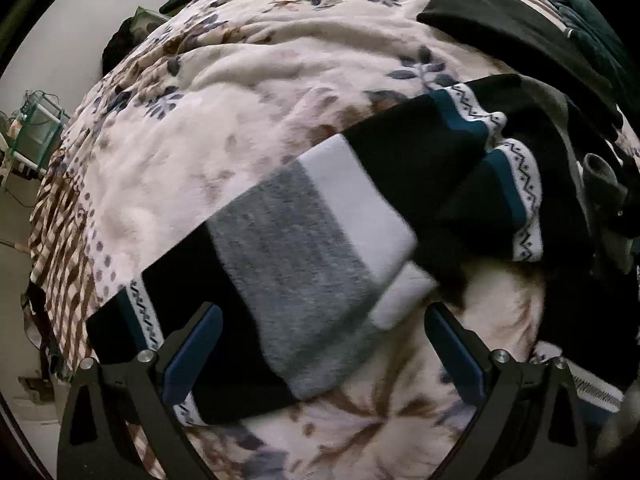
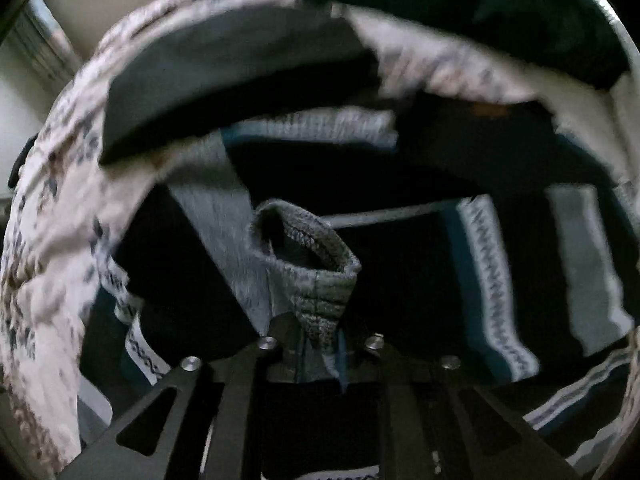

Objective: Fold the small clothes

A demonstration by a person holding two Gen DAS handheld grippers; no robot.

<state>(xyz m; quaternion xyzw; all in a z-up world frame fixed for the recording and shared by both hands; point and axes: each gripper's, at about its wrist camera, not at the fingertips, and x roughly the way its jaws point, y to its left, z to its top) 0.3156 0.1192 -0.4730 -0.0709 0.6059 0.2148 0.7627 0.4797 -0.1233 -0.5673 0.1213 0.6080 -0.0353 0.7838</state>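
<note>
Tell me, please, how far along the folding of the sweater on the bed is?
Early. Done: little; the striped sweater lies spread on the floral blanket, unfolded. In hand: the right gripper pinches its grey collar; the left gripper is open above a sleeve. Left: all folds, plus dark clothes behind.

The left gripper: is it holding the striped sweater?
No, the left gripper stands wide open above the striped sweater, its blue pads pressing on nothing.
</note>
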